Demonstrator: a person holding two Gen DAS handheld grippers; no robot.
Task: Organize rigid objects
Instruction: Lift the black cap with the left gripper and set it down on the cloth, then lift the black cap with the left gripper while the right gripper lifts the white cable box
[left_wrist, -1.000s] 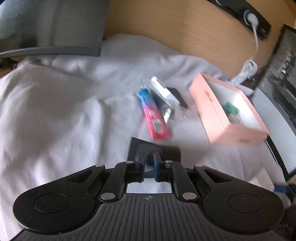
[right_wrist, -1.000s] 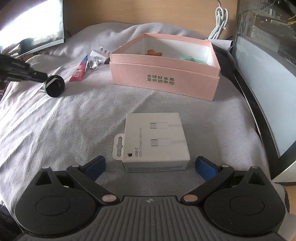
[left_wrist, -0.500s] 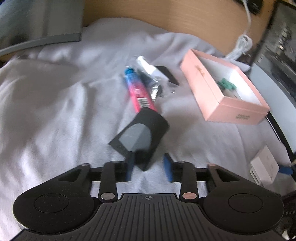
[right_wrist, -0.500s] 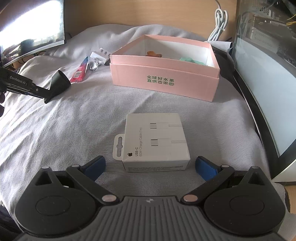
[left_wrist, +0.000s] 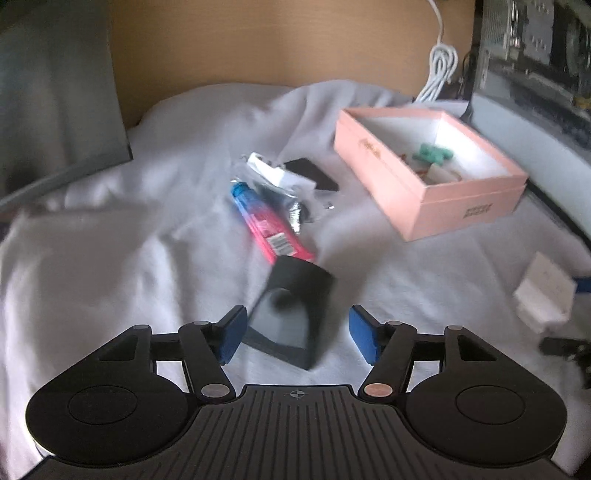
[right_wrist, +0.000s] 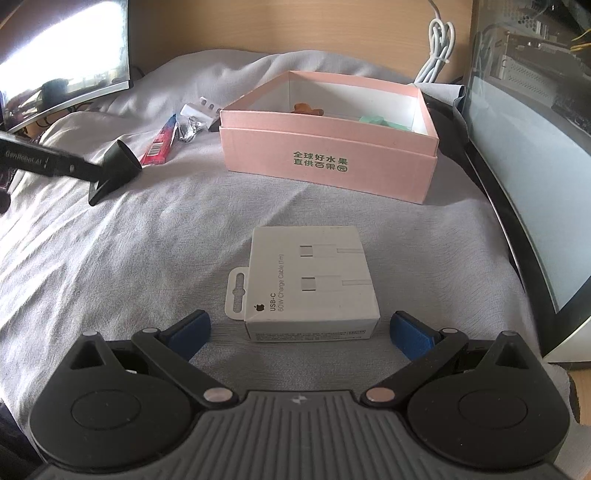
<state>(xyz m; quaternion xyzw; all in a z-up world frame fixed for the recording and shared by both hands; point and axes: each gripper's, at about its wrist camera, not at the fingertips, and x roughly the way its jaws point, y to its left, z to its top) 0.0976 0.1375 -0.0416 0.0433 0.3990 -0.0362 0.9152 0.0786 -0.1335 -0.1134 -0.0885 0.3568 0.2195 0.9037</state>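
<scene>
A grey cloth (right_wrist: 110, 258) covers the whole surface. In the upper right of the left view sits an open pink box (left_wrist: 428, 173) with small green and orange pieces inside. The white cable box (right_wrist: 306, 284) lies at the centre of the right view, between the wide-spread jaws of the right gripper (right_wrist: 299, 330), which touch nothing. The black cone-shaped piece (left_wrist: 291, 317) lies low in the left view, between the left gripper (left_wrist: 297, 334) jaws, which are opening; the pads do not press it. Just above it lies a pink and blue tube (left_wrist: 269, 225), then a white plug (left_wrist: 273, 171).
</scene>
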